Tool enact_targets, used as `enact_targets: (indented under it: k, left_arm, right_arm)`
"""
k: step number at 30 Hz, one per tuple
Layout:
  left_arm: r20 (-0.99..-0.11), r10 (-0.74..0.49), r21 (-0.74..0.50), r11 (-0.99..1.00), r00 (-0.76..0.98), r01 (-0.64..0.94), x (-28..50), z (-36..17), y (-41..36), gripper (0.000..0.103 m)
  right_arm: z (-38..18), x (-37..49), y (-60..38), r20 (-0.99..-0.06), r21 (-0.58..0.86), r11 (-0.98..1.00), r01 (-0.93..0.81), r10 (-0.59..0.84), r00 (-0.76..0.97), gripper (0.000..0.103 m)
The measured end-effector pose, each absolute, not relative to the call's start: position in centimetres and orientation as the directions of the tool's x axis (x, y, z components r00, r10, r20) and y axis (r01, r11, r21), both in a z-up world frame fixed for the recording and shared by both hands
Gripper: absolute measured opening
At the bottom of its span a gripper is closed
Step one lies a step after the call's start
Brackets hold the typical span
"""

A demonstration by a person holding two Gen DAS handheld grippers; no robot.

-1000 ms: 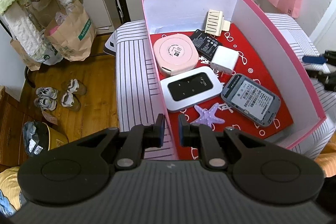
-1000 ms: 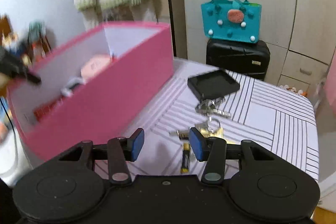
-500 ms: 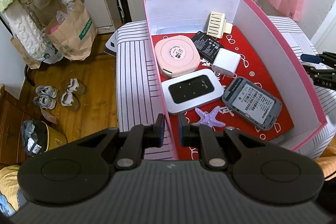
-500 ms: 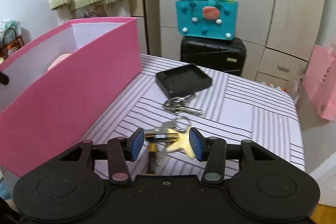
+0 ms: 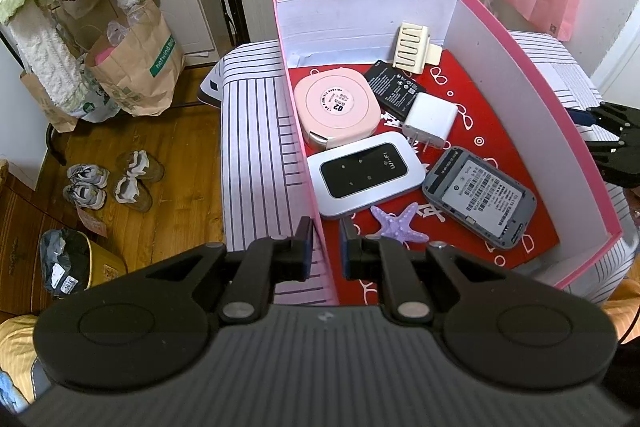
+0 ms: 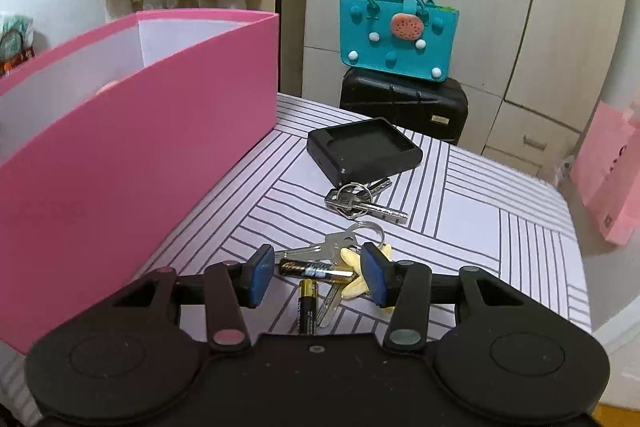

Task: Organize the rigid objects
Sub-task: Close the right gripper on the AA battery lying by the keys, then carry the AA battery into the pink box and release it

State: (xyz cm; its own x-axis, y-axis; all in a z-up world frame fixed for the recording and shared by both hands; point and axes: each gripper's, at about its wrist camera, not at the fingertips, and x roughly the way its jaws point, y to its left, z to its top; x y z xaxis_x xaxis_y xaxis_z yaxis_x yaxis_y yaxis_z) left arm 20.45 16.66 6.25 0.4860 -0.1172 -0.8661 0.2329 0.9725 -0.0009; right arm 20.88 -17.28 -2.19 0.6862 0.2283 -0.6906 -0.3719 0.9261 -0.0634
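Observation:
My left gripper (image 5: pixel 325 246) is shut on the near left wall of the pink box (image 5: pixel 532 75). The box holds a pink round case (image 5: pixel 338 107), a white WiFi router (image 5: pixel 366 173), a grey device (image 5: pixel 480 195), a white charger (image 5: pixel 430 119), a black battery pack (image 5: pixel 394 89), a cream clip (image 5: pixel 412 47) and a purple starfish (image 5: pixel 398 225). My right gripper (image 6: pixel 318 277) is open and low over two batteries (image 6: pixel 316 269), a key bunch with a yellow starfish charm (image 6: pixel 352 257) between its fingers. The pink box (image 6: pixel 140 163) stands to its left.
A second key bunch (image 6: pixel 360 203) and a black tray (image 6: pixel 364 151) lie farther on the striped table (image 6: pixel 480 219). Behind are a teal bag (image 6: pixel 396 35) on a black suitcase (image 6: pixel 404 103), a pink bag (image 6: pixel 608 179), and shoes (image 5: pixel 116 183) on the floor.
My right gripper swung right, away from the pink box, and dropped low over the batteries and keys. My left gripper has kept its hold on the box wall.

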Motion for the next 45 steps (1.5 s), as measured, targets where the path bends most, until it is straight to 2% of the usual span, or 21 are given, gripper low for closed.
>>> enact_targets:
  k: [4, 11, 18, 23, 38, 45]
  left_arm:
    - [-0.866, -0.118, -0.001, 0.972, 0.486, 0.234, 20.4, 6.2, 16.7, 0.012]
    - [-0.865, -0.119, -0.002, 0.972, 0.487, 0.235, 20.5, 6.3, 16.6, 0.012]
    - [-0.864, -0.122, -0.004, 0.972, 0.489, 0.235, 20.4, 6.3, 16.5, 0.012]
    - [-0.864, -0.121, -0.002, 0.972, 0.490, 0.236, 20.4, 6.3, 16.5, 0.012]
    - [-0.862, -0.123, -0.003, 0.971, 0.491, 0.238, 20.3, 6.3, 16.6, 0.012]
    - [-0.857, -0.129, -0.005, 0.970, 0.498, 0.243, 20.1, 6.4, 16.7, 0.012]
  right_arm:
    - [-2.4, 20.5, -16.6, -0.683, -0.097, 0.923, -0.371, 0.209, 0.699, 0.060]
    - [-2.0, 19.7, -16.4, -0.676, -0.060, 0.944, -0.324, 0.200, 0.709, 0.059]
    - [-2.4, 20.3, -16.3, -0.685, -0.043, 0.947, -0.317, 0.203, 0.700, 0.057]
    - [-2.9, 20.5, -15.9, -0.686, -0.039, 0.945, -0.325, 0.211, 0.697, 0.048]
    - [-2.6, 20.5, -16.5, -0.677, -0.003, 0.951, -0.311, 0.227, 0.700, 0.048]
    - [0.5, 20.0, -17.1, -0.639, 0.039, 0.945, -0.326, 0.274, 0.719, 0.048]
